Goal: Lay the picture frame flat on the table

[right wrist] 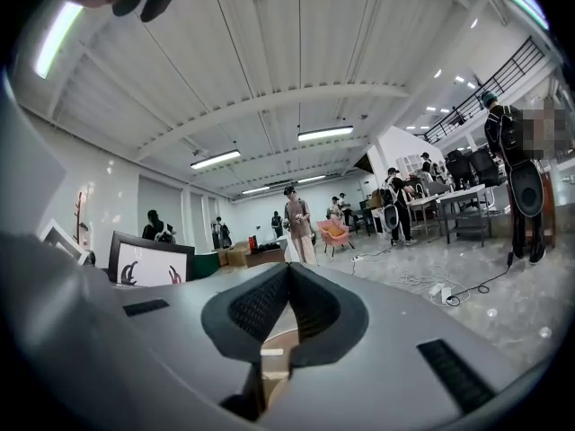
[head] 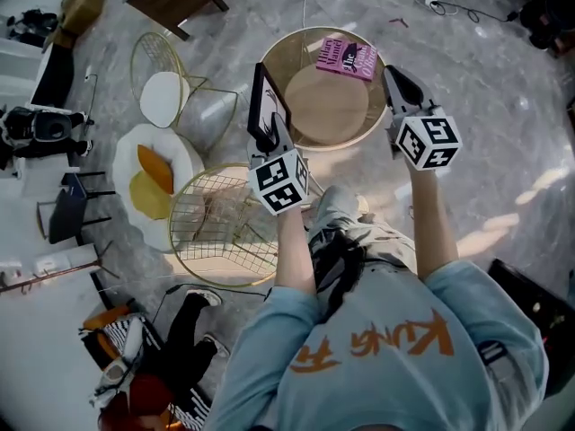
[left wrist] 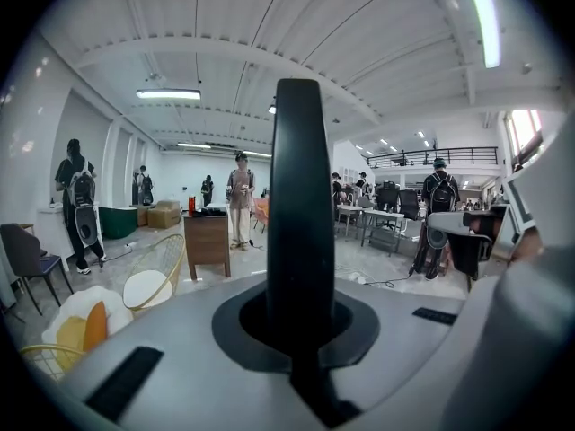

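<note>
Head view | left gripper point(head: 269, 138): jaws nearly together, pinching picture frame point(head: 258, 97) by its thin edge | frame upright at left edge of round table point(head: 332, 106), its foot hidden | right gripper point(head: 393, 75): jaws together, empty, at right edge | book point(head: 347, 58) at far edge | risk: such a narrow pinch may let the frame swivel or slip over the rim when tilted.

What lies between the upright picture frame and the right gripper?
In the head view, only bare wooden tabletop separates the picture frame from the right gripper; the pink book lies farther back.
</note>
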Available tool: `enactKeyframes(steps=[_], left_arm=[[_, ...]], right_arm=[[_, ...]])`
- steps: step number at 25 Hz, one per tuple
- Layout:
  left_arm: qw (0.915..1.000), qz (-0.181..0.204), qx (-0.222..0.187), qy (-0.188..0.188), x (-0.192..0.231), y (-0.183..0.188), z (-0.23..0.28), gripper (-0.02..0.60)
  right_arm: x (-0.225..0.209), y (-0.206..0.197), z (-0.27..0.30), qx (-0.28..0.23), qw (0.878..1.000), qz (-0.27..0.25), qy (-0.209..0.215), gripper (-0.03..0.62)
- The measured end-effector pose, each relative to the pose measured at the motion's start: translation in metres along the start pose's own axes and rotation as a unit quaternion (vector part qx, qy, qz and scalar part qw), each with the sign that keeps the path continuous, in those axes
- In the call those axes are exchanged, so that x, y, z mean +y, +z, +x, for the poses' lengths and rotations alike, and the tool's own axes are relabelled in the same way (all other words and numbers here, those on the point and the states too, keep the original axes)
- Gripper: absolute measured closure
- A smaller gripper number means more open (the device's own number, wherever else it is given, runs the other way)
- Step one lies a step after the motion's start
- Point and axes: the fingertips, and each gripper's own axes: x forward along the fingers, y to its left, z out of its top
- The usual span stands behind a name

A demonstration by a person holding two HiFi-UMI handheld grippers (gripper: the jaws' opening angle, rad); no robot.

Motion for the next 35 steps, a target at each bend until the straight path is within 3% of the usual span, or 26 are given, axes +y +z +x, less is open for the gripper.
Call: enactKeyframes(steps=[12, 16, 21, 35], left_arm=[[0.9955, -0.049, 0.076, -0.027, 0.006, -0.059, 0.074, 0.555], [0.9917, -0.045, 0.115, -0.038, 0.012, -0.077, 0.093, 0.555], [0.9887, -0.041, 0.135, -0.051, 0.013, -0.09, 0.122, 0.555], [0.9641, -0.043, 0.234, -0.117, -0.004, -0.173, 0.162, 0.555]], right_arm=[[-0.022, -0.061, 0.056, 0.085, 0.996, -0.003, -0.018, 0.597], [-0.021, -0.085, 0.078, 0.111, 0.994, 0.007, -0.024, 0.597], [-0.023, -0.108, 0.107, 0.132, 0.991, -0.006, -0.018, 0.597], [-0.032, -0.194, 0.128, 0.207, 0.978, 0.004, -0.036, 0.597]])
